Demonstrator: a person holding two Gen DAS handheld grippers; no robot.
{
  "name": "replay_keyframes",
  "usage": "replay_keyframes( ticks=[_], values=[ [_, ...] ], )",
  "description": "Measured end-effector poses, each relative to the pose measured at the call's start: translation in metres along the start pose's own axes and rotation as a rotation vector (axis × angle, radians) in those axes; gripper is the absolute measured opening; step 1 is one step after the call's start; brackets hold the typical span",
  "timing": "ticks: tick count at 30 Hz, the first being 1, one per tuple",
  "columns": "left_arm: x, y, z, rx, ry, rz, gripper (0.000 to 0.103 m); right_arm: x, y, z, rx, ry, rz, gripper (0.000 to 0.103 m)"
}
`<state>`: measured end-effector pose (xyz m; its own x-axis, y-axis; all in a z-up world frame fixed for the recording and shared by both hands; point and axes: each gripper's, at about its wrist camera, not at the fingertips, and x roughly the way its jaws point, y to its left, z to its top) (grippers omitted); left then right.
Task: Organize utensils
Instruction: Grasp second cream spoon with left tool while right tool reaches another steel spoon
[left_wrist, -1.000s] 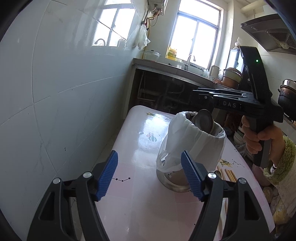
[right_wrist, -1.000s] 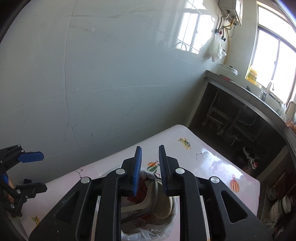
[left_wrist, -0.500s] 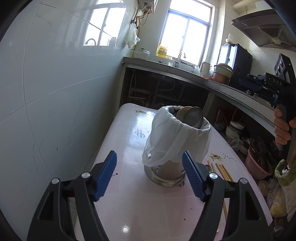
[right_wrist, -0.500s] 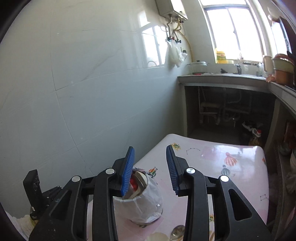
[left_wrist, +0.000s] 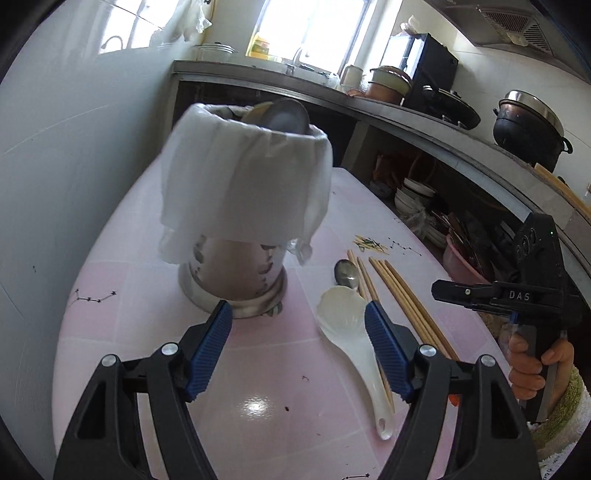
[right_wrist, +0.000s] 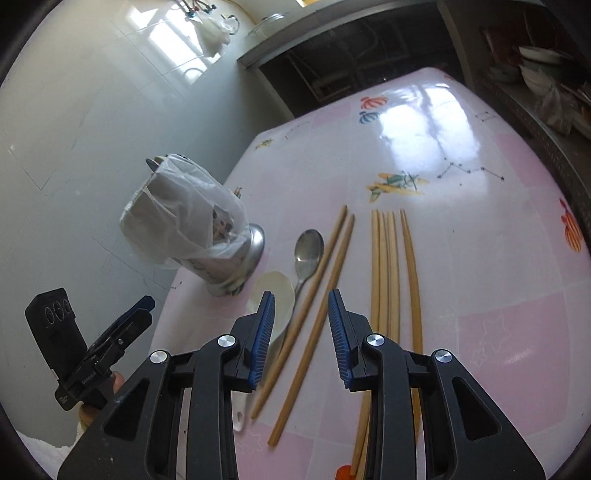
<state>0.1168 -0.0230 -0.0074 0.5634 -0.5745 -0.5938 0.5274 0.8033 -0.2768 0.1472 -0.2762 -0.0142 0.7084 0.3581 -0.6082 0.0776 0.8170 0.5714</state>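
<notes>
Left wrist view: left claw (left_wrist: 298, 328) spread wide, nothing between the pads, hovering over the pink surface (left_wrist: 122, 295). One steel utensil holder (left_wrist: 236, 273) stands upright just ahead of the left pad, a white plastic bag (left_wrist: 243, 184) draped over its top half; a metal utensil (left_wrist: 284, 116) pokes out of its mouth, count inside can't be read. Right of the holder, flat on the surface: one white plastic spoon (left_wrist: 345, 325), bowl toward the holder, one metal spoon (left_wrist: 346, 273) beside it, then chopsticks (left_wrist: 402, 295), several, partly hidden behind the right pad. Right claw body (left_wrist: 509, 295) seen side-on at the right edge, "DAS" printed on it, gripped by a hand (left_wrist: 535, 365) in a green cuff; its opening can't be judged from here. Right wrist view: right claw (right_wrist: 301, 332) part-open, jaws just closed in a little, pinching nothing; they straddle a pair of chopsticks (right_wrist: 314, 306) without touching them. Chopstick count: that pair of two plus a group (right_wrist: 391, 273) of four to its right, six total. White spoon (right_wrist: 273, 295) and metal spoon (right_wrist: 308, 251) lie left of the pair, bagged holder (right_wrist: 207, 236) further left near the tiled wall (right_wrist: 92, 110). Left claw (right_wrist: 122, 325) at the lower left.
</notes>
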Motion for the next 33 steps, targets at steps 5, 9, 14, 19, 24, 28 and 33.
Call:
replay_keyframes(
  ticks=[5, 9, 14, 19, 24, 28, 33],
  values=[
    [0.041, -0.022, 0.006, 0.075, 0.091, -0.068, 0.071, 0.007, -0.005, -0.001, -0.022, 0.017, 0.003, 0.031],
    [0.075, -0.034, 0.009, 0.121, 0.163, -0.054, 0.07, 0.007, -0.011, -0.004, -0.038, 0.014, 0.012, 0.031],
    [0.104, -0.042, 0.01, 0.155, 0.218, -0.008, 0.065, 0.007, -0.022, -0.008, -0.026, 0.009, 0.037, 0.031],
    [0.119, -0.043, 0.009, 0.16, 0.244, 0.025, 0.056, 0.01, -0.034, -0.009, -0.004, 0.016, 0.064, 0.031],
    [0.122, -0.041, 0.008, 0.155, 0.251, 0.036, 0.048, 0.009, -0.04, -0.008, 0.007, 0.014, 0.088, 0.031],
    [0.123, -0.042, 0.008, 0.158, 0.256, 0.034, 0.037, 0.008, -0.043, -0.008, 0.018, 0.007, 0.103, 0.031],
    [0.118, -0.044, 0.009, 0.155, 0.254, 0.022, 0.02, 0.003, -0.051, -0.007, 0.032, 0.0, 0.109, 0.031]
  ],
)
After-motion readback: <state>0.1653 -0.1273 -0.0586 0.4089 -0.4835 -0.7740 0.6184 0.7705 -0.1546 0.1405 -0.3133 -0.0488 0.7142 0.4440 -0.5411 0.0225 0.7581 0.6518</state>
